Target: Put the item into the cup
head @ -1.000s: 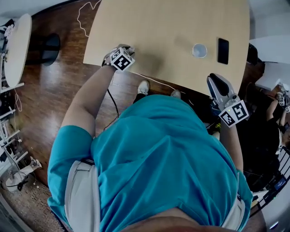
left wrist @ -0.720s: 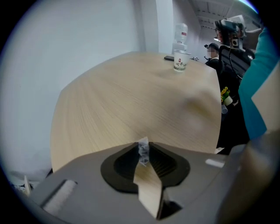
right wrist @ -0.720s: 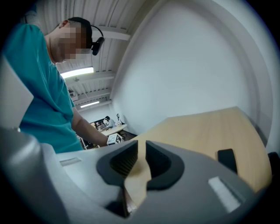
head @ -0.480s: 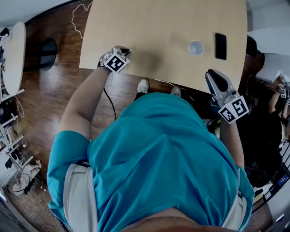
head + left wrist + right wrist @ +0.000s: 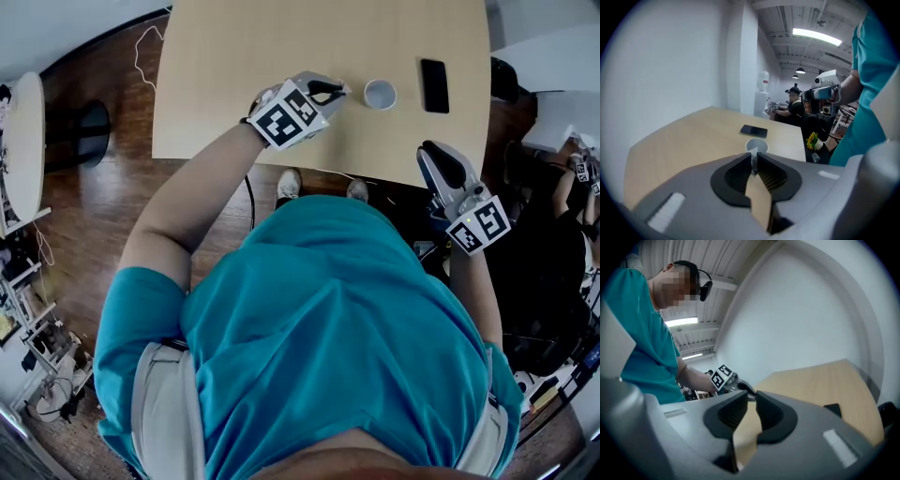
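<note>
Landmark: white cup (image 5: 380, 94), upright and mouth up on the light wooden table (image 5: 234, 75), close to its near edge.

Left of the cup, just beside its rim in the head view: left claw (image 5: 336, 91), tips pointing toward the cup. Pads drawn almost together and clamped on the item (image 5: 753, 161), a small thin pale piece pinched upright between them. Item outside the cup, short of its rim, held clear of the table. In the left gripper view, cup straight beyond the tips.

Right of the cup, just beside it: dark phone (image 5: 434, 84), lying flat on the table.

Right of the cup and nearer the person, past the table's near edge: right claw (image 5: 751, 399), a narrow gap showing between its pads, nothing gripped, apart from cup and phone.
</note>
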